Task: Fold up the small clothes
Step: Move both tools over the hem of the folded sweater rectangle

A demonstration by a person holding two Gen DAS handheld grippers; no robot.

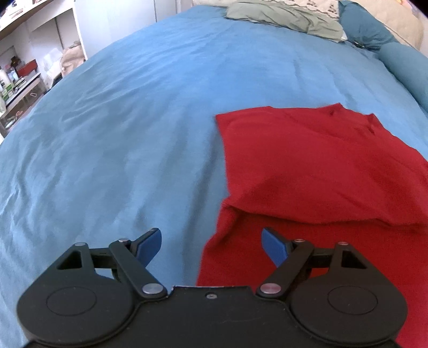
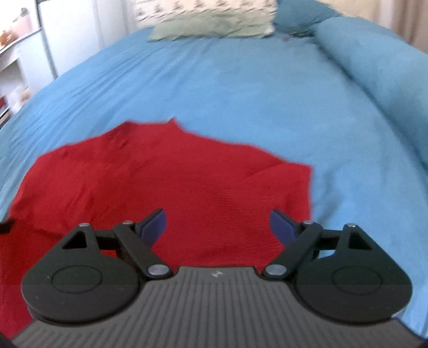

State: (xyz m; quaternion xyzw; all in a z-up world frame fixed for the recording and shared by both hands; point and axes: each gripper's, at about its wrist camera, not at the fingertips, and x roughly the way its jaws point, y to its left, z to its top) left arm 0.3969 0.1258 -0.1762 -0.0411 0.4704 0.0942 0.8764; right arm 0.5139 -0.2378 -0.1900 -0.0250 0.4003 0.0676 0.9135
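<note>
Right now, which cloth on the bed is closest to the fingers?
The red garment, lying right below both grippers. The grey-green cloth lies crumpled far off by the pillows.

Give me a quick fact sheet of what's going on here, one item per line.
surface: blue bedspread
garment: red shirt, lying partly folded, one layer lapped over another
left gripper: open, empty, at the shirt's left edge
right gripper: open, empty, above the shirt
far end of bed: green cloth and a blue pillow
fold progress: unfinished
</note>
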